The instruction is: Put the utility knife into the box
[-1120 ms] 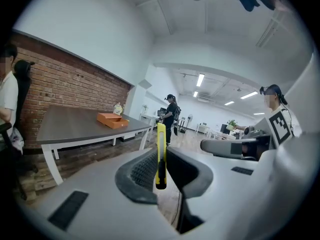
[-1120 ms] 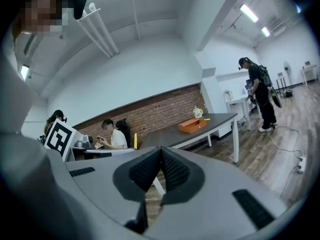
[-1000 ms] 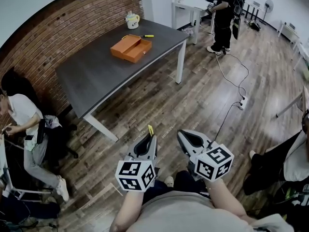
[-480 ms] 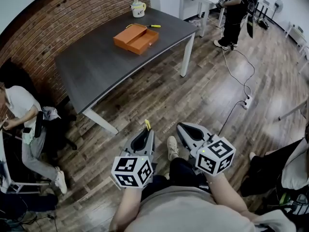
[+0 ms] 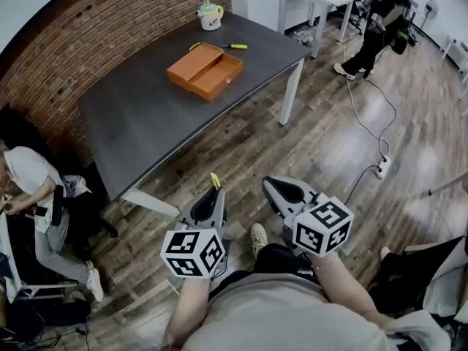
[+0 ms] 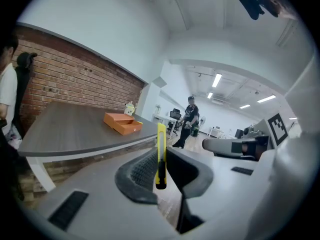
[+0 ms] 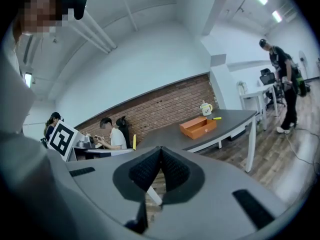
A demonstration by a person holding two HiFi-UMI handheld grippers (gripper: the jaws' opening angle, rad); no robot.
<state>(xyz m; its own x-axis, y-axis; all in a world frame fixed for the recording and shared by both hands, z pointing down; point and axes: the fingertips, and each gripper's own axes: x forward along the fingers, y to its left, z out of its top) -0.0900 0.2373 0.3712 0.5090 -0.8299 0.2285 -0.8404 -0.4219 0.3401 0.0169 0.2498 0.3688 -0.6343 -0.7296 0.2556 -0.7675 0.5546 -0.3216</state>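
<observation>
A yellow utility knife [image 6: 160, 156] stands upright between the jaws of my left gripper [image 6: 162, 149], which is shut on it. In the head view its yellow tip [image 5: 215, 180] pokes out ahead of the left gripper [image 5: 207, 205]. The orange box [image 5: 205, 69] lies open on the far part of the dark grey table [image 5: 139, 123], well ahead of both grippers; it also shows as the box [image 6: 122, 123] in the left gripper view and the box [image 7: 201, 127] in the right one. My right gripper [image 5: 282, 194] is shut with nothing in it, its pads [image 7: 150, 170] pressed together.
A yellow-handled screwdriver [image 5: 232, 47] and a mug [image 5: 210, 14] sit beyond the box. A person sits at the left by the brick wall [image 5: 29, 189]; another stands at the back right [image 5: 380, 20]. A cable and power strip [image 5: 382, 168] lie on the wood floor.
The table and box have come nearer and shifted right in the head view as I walk forward. Both grippers keep their pose, the knife still held in the left.
</observation>
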